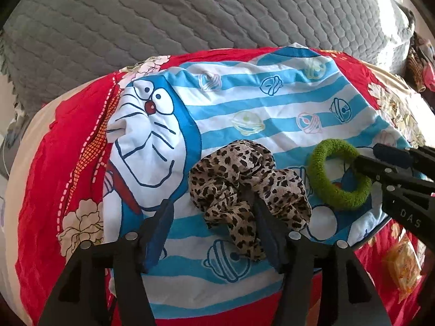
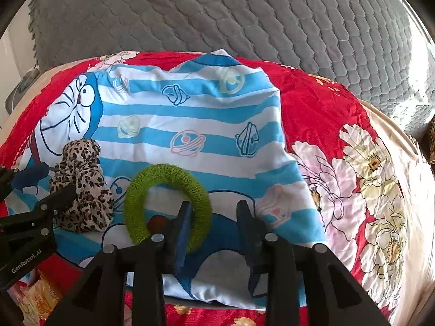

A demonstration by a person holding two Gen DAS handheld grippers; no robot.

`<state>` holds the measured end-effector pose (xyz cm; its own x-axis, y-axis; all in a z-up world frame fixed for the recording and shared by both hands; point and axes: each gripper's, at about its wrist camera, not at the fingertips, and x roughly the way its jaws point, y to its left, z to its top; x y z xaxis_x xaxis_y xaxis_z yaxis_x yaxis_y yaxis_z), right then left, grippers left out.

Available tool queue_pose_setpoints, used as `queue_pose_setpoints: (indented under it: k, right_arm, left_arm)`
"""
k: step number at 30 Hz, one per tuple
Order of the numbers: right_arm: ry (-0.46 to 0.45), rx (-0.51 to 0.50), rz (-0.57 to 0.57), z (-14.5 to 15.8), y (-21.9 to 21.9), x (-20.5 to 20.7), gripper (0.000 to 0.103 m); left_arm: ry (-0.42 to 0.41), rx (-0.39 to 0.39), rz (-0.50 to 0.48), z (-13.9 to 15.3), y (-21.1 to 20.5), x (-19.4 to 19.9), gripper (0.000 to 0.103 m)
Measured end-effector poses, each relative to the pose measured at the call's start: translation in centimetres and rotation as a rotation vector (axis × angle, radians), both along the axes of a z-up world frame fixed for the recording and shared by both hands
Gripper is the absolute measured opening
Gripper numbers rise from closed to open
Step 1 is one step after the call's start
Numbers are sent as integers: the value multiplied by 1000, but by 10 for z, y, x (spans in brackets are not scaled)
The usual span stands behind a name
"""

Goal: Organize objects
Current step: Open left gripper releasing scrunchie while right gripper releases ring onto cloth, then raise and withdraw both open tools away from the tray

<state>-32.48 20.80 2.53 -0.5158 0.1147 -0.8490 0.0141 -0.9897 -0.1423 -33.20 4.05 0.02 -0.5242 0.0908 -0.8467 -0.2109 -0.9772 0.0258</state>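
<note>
left hand-held gripper [image 1: 209, 209] low over the striped cloth [image 1: 244, 103], fingers wide apart, one finger on the leopard scrunchie [image 1: 244, 187] | right hand-held gripper [image 2: 214, 217] open, one finger inside the green ring [image 2: 168, 203] | only the right view shows big white flowers [image 2: 375, 174] on the red bed cover [image 2: 312, 103]

Grey quilted sofa back [image 1: 163, 21], sunlit rt.

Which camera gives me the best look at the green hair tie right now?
The right wrist view. The green hair tie sits near the middle there, its ring nearly whole, with one finger of the open right gripper inside the ring. The left wrist view shows it off to the right side, partly covered by that gripper's fingers.
</note>
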Motion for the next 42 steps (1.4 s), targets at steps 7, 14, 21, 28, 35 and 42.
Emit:
queue_pose_setpoints:
  k: [7, 14, 21, 28, 35, 42]
  right_arm:
    - [39, 2, -13, 15, 4, 4, 45]
    - [72, -27, -21, 32, 10, 14, 50]
    - [143, -66, -1, 59, 8, 38, 58]
    - [208, -69, 34, 88, -2, 57, 65]
    - [227, -77, 84, 106, -16, 78, 65]
    - [246, -88, 133, 125, -33, 100, 66]
  left_arm:
    - [-7, 1, -23, 5, -1, 9, 72]
    - [-47, 41, -20, 13, -7, 16, 73]
    - [-38, 66, -29, 34, -10, 27, 76]
    - [-43, 107, -34, 56, -12, 39, 79]
    - [-49, 100, -43, 77, -20, 57, 81]
    - [-12, 31, -129, 112, -26, 92, 82]
